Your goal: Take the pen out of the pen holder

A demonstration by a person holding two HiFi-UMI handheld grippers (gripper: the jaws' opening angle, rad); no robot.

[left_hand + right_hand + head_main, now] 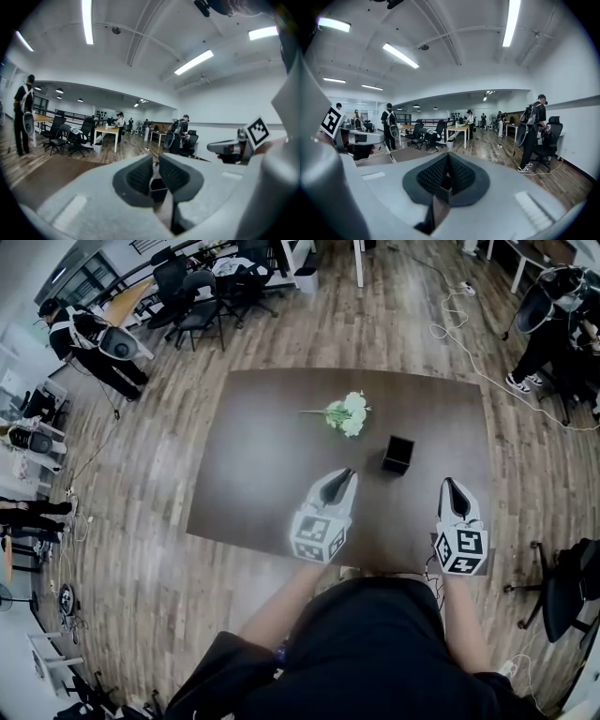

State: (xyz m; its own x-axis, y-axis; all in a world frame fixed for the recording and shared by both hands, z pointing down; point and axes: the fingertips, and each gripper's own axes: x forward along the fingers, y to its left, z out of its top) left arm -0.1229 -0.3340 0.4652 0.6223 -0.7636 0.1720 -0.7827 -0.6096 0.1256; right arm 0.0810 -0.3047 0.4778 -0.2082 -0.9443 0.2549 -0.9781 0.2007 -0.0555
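Observation:
A small black square pen holder (397, 454) stands on the dark brown table (253, 474), right of centre. No pen shows in it from the head view. My left gripper (347, 472) hovers just left of and nearer than the holder, with its jaws together and nothing between them. My right gripper (449, 484) is to the holder's right near the table's front edge, also shut and empty. In the left gripper view the left gripper (154, 164) has its pads closed and is aimed out over the room. In the right gripper view the right gripper (448, 157) has its pads pressed together.
A bunch of pale green and white flowers (346, 413) lies on the table behind the holder. Office chairs (202, 306) and people (80, 338) stand around on the wooden floor. A white cable (469, 343) runs at the back right, and a dark chair (562, 587) is at my right.

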